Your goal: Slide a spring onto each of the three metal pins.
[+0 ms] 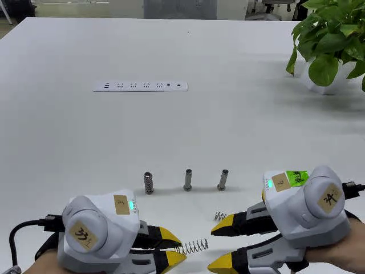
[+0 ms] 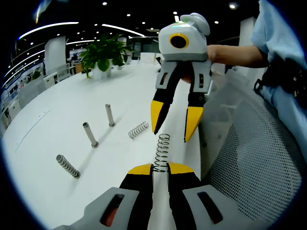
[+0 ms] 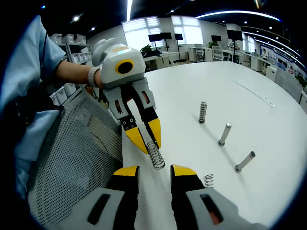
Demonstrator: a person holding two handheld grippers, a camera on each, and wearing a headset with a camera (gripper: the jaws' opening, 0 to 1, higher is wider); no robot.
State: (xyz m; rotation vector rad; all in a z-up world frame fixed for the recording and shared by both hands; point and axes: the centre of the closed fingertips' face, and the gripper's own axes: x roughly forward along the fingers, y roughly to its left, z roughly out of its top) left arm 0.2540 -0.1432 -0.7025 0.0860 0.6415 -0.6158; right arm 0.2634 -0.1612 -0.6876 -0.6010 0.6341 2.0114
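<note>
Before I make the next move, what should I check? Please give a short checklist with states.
1. Grip: left gripper clamps spring by one end: ok.
2. Free hand: right gripper open: ok.
3. Done: left pin carries a spring: ok.
4. Targets: middle pin and right pin bare, upright: ok.
5. Supply: loose spring on table near right gripper: ok.
6. Aim: held spring lined up with a pin: not ok, it points at right gripper.

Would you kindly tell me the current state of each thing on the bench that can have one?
left gripper: shut.
held spring: one end pinched in the left gripper, the rest sticking out free.
right gripper: open, holding nothing.
left pin: upright, spring already on it.
middle pin: upright, bare.
right pin: upright, bare.
loose spring: lying on the table.
</note>
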